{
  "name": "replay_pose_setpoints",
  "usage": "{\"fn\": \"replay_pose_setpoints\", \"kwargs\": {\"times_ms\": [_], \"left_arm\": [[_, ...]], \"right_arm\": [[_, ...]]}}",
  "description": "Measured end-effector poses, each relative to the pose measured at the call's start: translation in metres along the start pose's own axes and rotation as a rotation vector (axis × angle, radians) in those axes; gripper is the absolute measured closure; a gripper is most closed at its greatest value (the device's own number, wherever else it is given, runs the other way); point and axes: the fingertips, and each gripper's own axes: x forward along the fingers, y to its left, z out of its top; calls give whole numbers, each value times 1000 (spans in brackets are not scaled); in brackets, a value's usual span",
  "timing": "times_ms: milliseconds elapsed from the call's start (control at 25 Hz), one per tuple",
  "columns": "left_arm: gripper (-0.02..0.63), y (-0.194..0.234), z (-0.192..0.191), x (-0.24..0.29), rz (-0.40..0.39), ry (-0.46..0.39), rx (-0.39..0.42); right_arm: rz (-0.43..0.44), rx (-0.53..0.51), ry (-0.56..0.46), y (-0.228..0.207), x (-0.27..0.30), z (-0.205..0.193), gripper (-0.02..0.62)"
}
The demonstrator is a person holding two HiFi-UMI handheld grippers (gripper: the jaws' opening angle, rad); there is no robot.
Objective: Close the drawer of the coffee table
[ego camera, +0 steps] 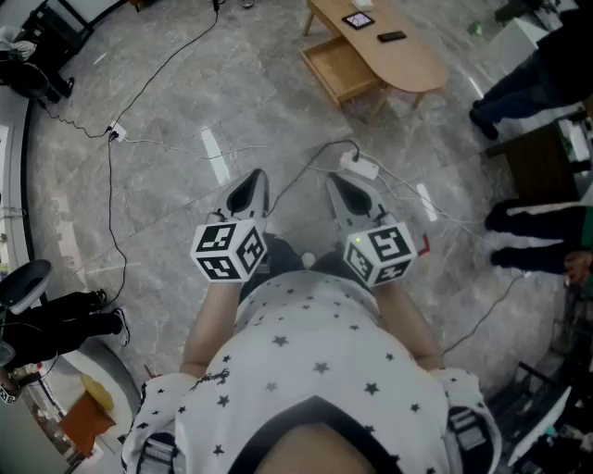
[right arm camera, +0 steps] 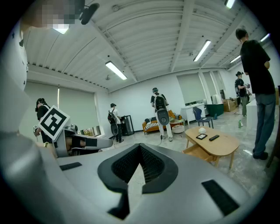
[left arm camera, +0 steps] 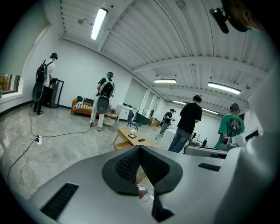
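A light wooden coffee table point(ego camera: 389, 48) stands far ahead at the top of the head view, with its drawer point(ego camera: 341, 68) pulled out toward me on the left side. The table also shows in the left gripper view point(left arm camera: 131, 136) and the right gripper view point(right arm camera: 213, 142), where the open drawer point(right arm camera: 197, 152) hangs below its top. Both grippers are held close to my body, well short of the table. My left gripper point(ego camera: 251, 194) is shut and holds nothing. My right gripper point(ego camera: 341, 193) is shut and empty too.
A tablet point(ego camera: 359, 19) and a remote point(ego camera: 391, 37) lie on the table. Cables and a white power strip point(ego camera: 359, 167) run over the grey marble floor between me and the table. People point(ego camera: 528, 83) stand at the right, another person point(ego camera: 56, 319) at the left.
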Motion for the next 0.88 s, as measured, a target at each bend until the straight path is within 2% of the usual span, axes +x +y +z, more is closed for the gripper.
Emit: {"fn": "replay_pose_setpoints", "kwargs": {"times_ms": [320, 880], "left_arm": [[600, -21, -2, 0, 3, 3, 42], [600, -19, 2, 3, 35, -8, 28]], "right_arm": [[5, 2, -22, -8, -19, 0, 589], [45, 23, -16, -14, -12, -4, 588]]}}
